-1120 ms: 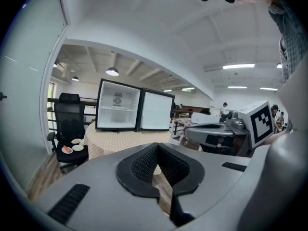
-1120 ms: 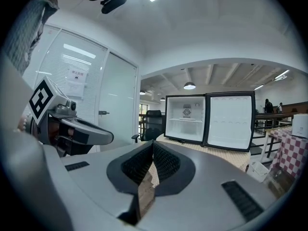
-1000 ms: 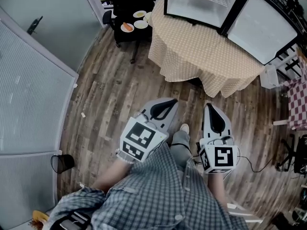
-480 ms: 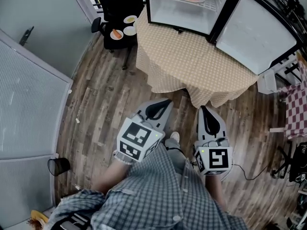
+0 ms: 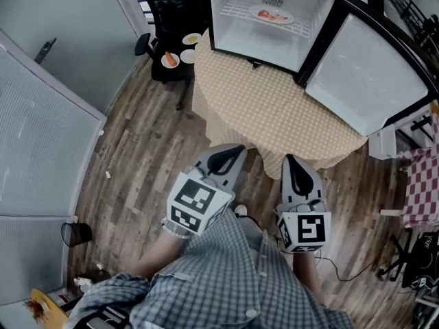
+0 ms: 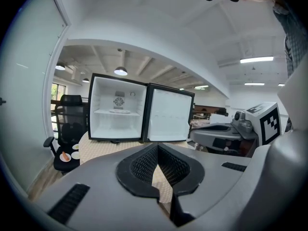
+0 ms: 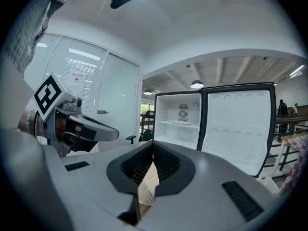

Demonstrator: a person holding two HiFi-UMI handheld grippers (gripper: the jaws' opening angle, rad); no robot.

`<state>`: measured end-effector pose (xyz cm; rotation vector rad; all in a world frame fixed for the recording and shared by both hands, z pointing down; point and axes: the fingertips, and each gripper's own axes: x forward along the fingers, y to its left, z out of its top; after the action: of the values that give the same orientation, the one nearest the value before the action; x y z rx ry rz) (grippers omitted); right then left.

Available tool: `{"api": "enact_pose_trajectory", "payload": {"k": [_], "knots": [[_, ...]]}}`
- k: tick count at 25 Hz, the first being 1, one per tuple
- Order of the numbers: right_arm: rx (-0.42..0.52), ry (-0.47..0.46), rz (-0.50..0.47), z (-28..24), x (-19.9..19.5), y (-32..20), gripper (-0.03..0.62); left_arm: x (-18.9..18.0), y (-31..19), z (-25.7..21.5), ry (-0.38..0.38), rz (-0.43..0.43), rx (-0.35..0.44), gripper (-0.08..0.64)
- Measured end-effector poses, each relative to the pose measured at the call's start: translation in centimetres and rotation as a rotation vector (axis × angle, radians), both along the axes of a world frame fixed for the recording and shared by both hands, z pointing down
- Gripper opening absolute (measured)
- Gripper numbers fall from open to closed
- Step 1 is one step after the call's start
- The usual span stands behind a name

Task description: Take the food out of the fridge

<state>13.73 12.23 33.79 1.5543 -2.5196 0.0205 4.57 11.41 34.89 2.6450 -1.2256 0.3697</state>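
Note:
A small fridge point(image 5: 271, 19) stands open on a round table, its door point(image 5: 363, 74) swung out to the right. On its wire shelf lies a plate of food point(image 5: 273, 15), also seen small in the left gripper view point(image 6: 118, 111) and the right gripper view point(image 7: 183, 122). My left gripper point(image 5: 235, 151) and right gripper point(image 5: 289, 160) are held side by side at the table's near edge, well short of the fridge. Both point toward it. Each pair of jaws is shut with nothing between the pads.
The table wears a checked cloth point(image 5: 274, 115) that hangs over its edge. A black office chair point(image 5: 168, 53) at the table's left carries small plates of food point(image 5: 170, 59). Glass partitions point(image 5: 41, 136) run along the left, and a bin point(image 5: 72, 234) stands beside them.
Both grippers have moved forward together toward the table. The table and fridge now lie nearer and lower in the head view. The jaws stayed shut.

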Motion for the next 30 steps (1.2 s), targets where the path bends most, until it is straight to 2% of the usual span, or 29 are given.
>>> {"api": "enact_pose_trajectory", "payload": {"k": [10,17,25,30], "knots": [[0.013,-0.004,-0.061,-0.3,1.5,-3.2,0.009,1.2,-2.1,-0.5,-0.006,-0.065,0.012,0.006],[0.016,0.014,-0.079,-0.3,1.9,-3.8,0.010,1.8,-2.6,-1.0,0.005,-0.065,0.015,0.006],[0.020,0.022,-0.041,-0.1,3.2,-5.3,0.009,2.7,-4.6,-0.4,-0.017,-0.043,0.024,0.006],[0.033,0.031,0.019,-0.3,3.6,-7.1,0.009,2.7,-7.5,0.3,-0.001,-0.030,0.013,0.006]]}}
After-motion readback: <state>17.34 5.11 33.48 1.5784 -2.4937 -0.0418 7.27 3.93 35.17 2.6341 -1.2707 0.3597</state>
